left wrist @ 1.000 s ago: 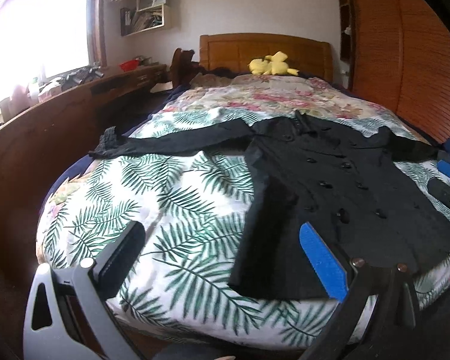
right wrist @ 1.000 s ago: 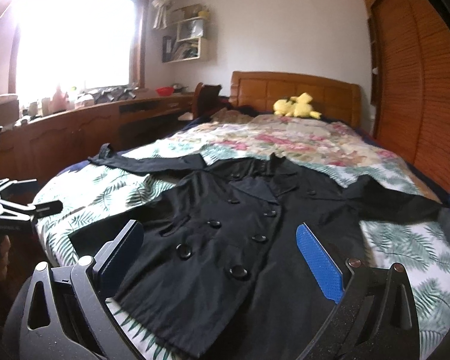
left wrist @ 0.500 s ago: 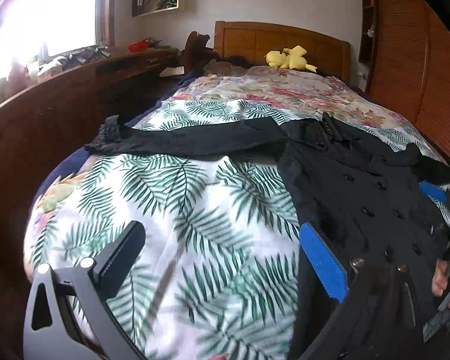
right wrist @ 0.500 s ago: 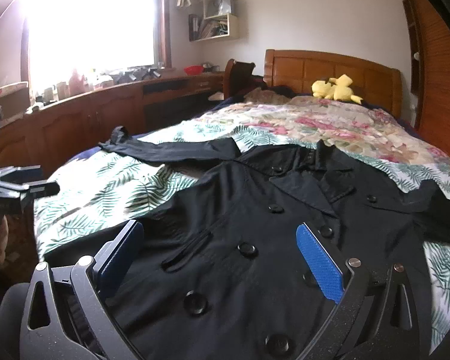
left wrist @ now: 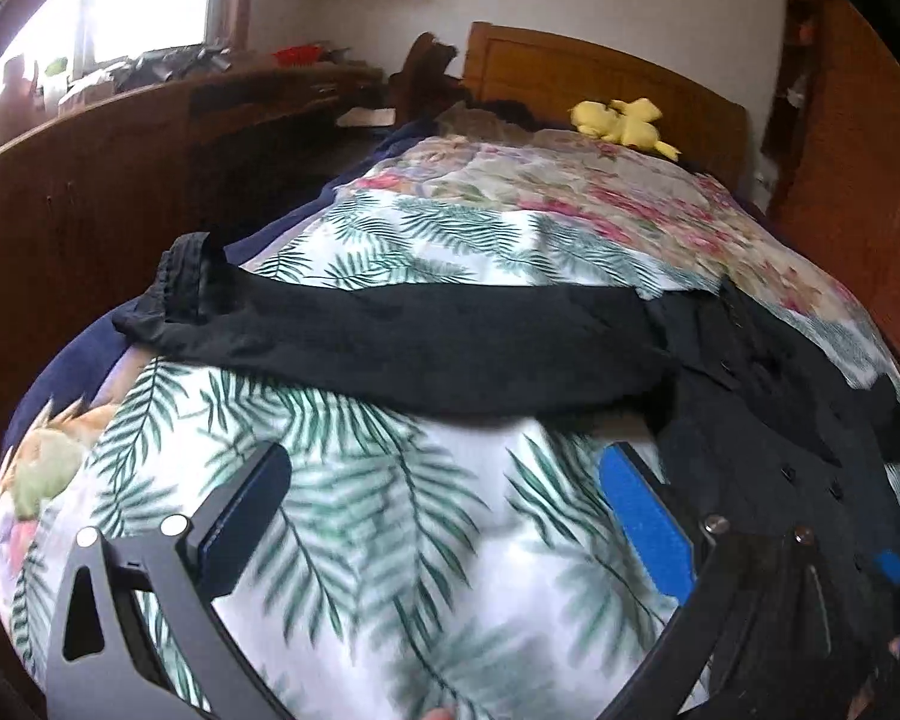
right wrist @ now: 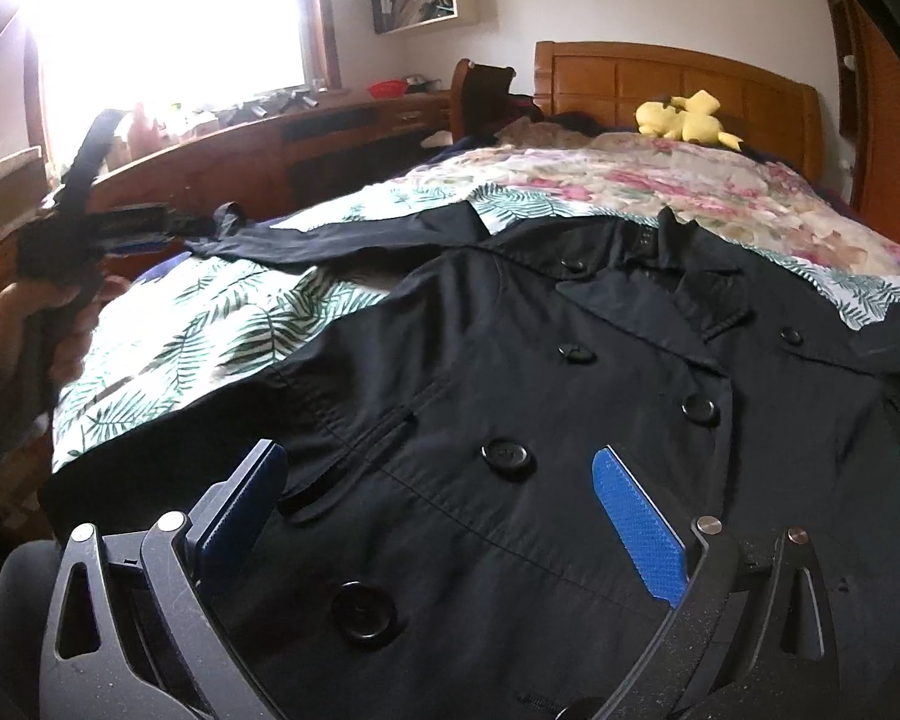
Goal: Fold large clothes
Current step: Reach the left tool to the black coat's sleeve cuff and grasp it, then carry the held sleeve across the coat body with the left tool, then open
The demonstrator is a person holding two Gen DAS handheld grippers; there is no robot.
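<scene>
**Black coat spread flat on the bed**

Palm-leaf bedding (left wrist: 354, 510) covers the bed, with a yellow plush toy (right wrist: 687, 117) by the wooden headboard (right wrist: 678, 81). A black coat (right wrist: 570, 396) lies buttoned-side up, one sleeve (left wrist: 402, 348) stretched sideways. The left tool (left wrist: 444, 516) hovers over bare bedding, fingers apart; the right tool (right wrist: 438, 510) hovers over the coat's front, fingers apart.

A palm-leaf bedspread (left wrist: 354, 516) is seen spread on the bed. A floral quilt (right wrist: 678, 180) lies toward the wooden headboard (right wrist: 678, 84), with a yellow plush toy (right wrist: 687, 117) on it. A red bowl (right wrist: 389, 87) sits on the worktop (right wrist: 306, 120) beside the window (right wrist: 168, 18).
</scene>
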